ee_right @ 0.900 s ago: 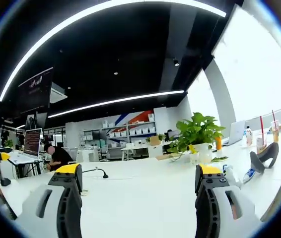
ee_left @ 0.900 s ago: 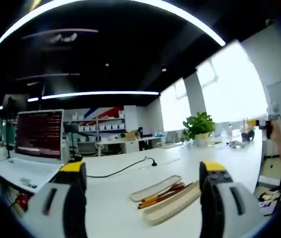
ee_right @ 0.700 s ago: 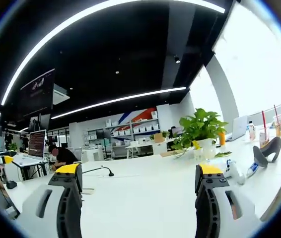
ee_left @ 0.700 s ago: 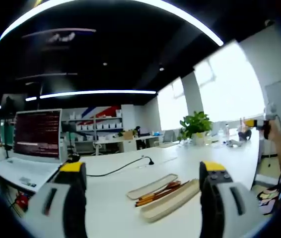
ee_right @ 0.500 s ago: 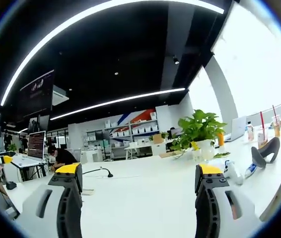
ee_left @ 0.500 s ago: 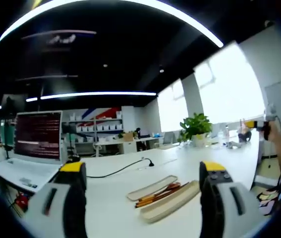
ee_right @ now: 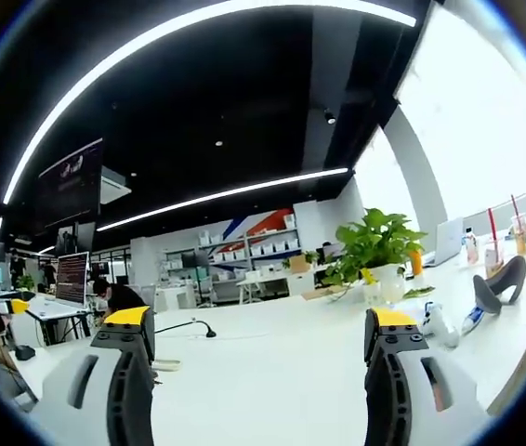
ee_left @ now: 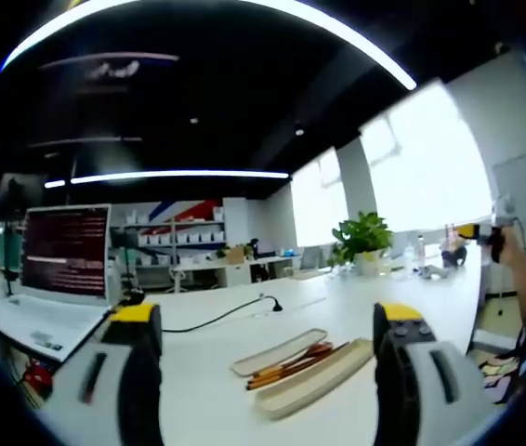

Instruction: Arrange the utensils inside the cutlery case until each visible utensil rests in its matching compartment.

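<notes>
Beige cutlery case [ee_left: 314,388] holding brown and orange utensils [ee_left: 286,365] on a white table [ee_left: 216,372].

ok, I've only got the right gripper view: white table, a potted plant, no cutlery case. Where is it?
Observer: In the left gripper view the cutlery case lies open on the white table, between that tool's jaws.
Operator: Utensils in it?
Observer: Reddish-brown sticks lie between the tray and its lid; too small to tell which utensils they are.
Operator: Left tool holding anything?
Observer: No. The left tool is open, jaws wide apart, above and short of the case.
Operator: Anything near the case?
Observer: A black cable runs across the table behind it, and an open laptop sits off to the left of that view.
</notes>
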### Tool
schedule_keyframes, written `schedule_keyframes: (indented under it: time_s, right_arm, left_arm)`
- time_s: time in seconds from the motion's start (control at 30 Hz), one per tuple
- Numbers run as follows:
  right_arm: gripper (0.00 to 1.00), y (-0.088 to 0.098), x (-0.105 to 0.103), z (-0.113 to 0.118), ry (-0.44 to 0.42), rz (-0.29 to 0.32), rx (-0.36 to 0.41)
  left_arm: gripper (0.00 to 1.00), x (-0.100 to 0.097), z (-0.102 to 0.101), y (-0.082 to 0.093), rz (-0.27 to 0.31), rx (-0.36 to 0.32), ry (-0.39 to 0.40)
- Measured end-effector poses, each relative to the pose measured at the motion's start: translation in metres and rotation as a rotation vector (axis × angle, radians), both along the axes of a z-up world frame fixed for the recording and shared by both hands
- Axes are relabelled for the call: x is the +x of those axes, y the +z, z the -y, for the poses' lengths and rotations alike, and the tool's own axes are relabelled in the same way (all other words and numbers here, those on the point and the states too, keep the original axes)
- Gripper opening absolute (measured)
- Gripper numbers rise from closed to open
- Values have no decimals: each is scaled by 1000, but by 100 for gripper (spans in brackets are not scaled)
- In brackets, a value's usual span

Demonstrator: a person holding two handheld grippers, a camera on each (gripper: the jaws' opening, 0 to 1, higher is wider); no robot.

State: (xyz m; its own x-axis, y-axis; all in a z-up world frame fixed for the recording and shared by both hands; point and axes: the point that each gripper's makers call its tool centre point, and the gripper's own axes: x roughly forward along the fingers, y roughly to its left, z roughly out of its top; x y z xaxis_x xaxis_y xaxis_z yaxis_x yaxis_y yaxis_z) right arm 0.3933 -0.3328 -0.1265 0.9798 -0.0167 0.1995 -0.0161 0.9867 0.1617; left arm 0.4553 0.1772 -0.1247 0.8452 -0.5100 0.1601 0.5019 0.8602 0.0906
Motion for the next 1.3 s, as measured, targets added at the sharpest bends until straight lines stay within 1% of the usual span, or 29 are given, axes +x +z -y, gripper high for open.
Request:
schedule_keyframes:
  time_s: [0.07,0.23,0.37,0.47,0.53,0.63,0.7,0.8,0.9,1.03,1.1,1.3]
  right_arm:
    - [97,-1,2,-2,0,-7,-10]
    - [97,-2,7,-3,1,-15,-15]
    - [97,-5,8,-5,4,-34,-27]
    - [97,-3,11,-9,18,-32,-27]
    - [97,-2,12,-13,31,-44,-45]
    - [97,1,14,-16,26,-37,-58]
    - [97,1,18,-19,34,-48,-66]
    - [97,9,22,-21,16,-47,-72]
    - [97,23,26,-26,44,-18,-56]
    - [95,37,32,-27,52,-3,-54]
    - [95,40,38,-31,63,-15,-78]
    - [95,40,54,-44,117,-41,-97]
  left_arm:
    - [100,0,0,1,3,0,1]
    - [100,4,1,-2,-9,2,-1]
    - [100,8,-3,-3,-19,-7,16]
    - [100,10,-4,-6,-29,-6,22]
    - [100,11,-2,-7,-35,-4,17]
    - [100,11,0,-9,-43,-4,7]
    - [100,11,1,-9,-43,-10,2]
    - [100,12,0,-10,-46,-24,2]
    - [100,13,-1,-10,-50,-18,0]
    - [100,12,-1,-9,-50,-23,-5]
    - [100,13,0,-9,-49,-28,-9]
    - [100,14,-1,-11,-56,-26,-3]
